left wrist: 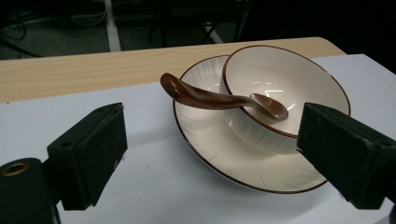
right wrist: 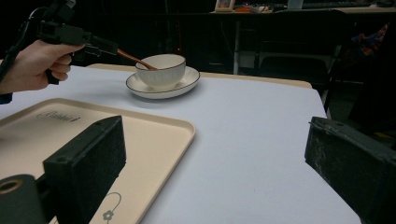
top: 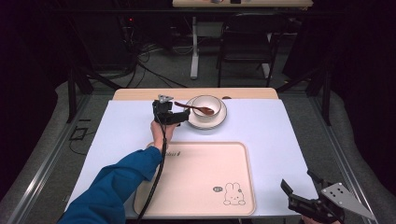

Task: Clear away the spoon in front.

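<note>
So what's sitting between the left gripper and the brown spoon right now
Nothing. In the left gripper view, bare white table runs from the open left gripper to the plate; the spoon leans on the bowl beyond.

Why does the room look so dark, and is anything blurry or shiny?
High view: light falls on the table; the surroundings go black. Left gripper view: the bowl and brown spoon carry glossy highlights; the near jaws look soft. Right gripper view: the tray is evenly lit, the background dim.

Dim room, dark curtains, grey floor [top: 56,140], black chair [top: 245,42] behind, second desk [top: 243,3], trailing cables [top: 149,60]
</note>
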